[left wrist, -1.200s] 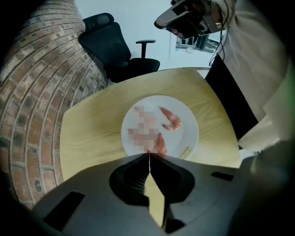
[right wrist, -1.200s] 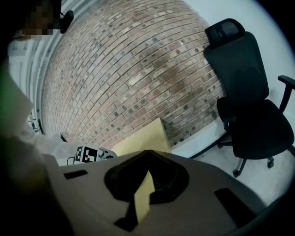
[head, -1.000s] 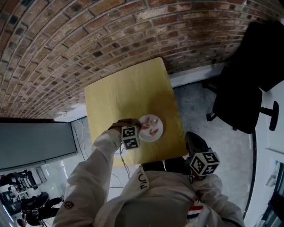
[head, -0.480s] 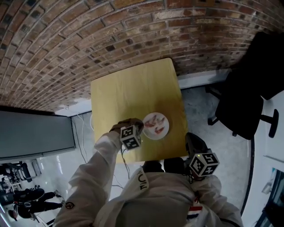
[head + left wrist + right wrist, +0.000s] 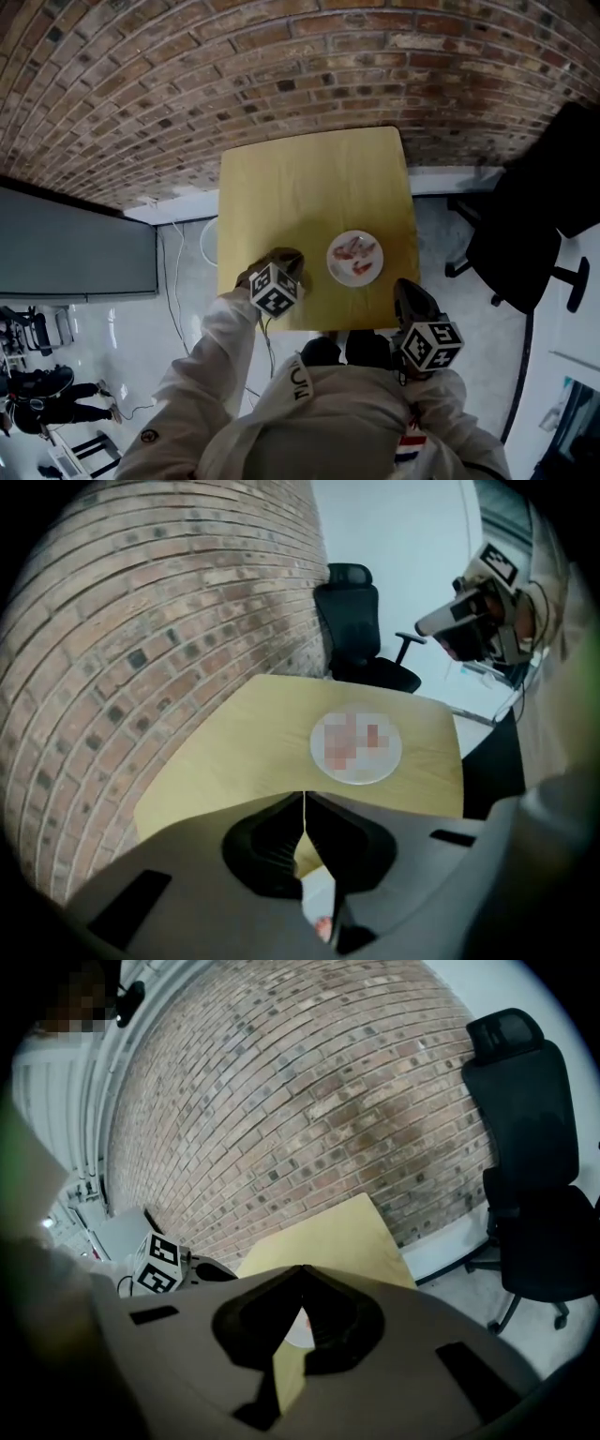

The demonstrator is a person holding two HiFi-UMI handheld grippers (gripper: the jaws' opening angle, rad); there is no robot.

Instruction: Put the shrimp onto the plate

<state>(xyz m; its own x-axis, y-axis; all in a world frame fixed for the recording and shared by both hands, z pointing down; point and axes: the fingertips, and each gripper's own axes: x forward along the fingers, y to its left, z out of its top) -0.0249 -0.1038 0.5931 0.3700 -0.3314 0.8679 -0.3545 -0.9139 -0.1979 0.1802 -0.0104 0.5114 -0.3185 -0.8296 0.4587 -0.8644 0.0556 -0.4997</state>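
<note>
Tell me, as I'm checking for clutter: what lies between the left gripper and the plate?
Nothing; only bare yellow tabletop runs between the left gripper and the plate, clearest in the head view.

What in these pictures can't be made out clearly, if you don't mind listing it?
- Shrimp on the plate: in the head view, too small to count.
- Plate contents: in the left gripper view, blurred out by a patch.
- Plate: in the right gripper view, mostly hidden behind the closed right tool; only a white sliver shows.
- Right tool's jaws: in the head view, hidden beneath its marker cube.
</note>
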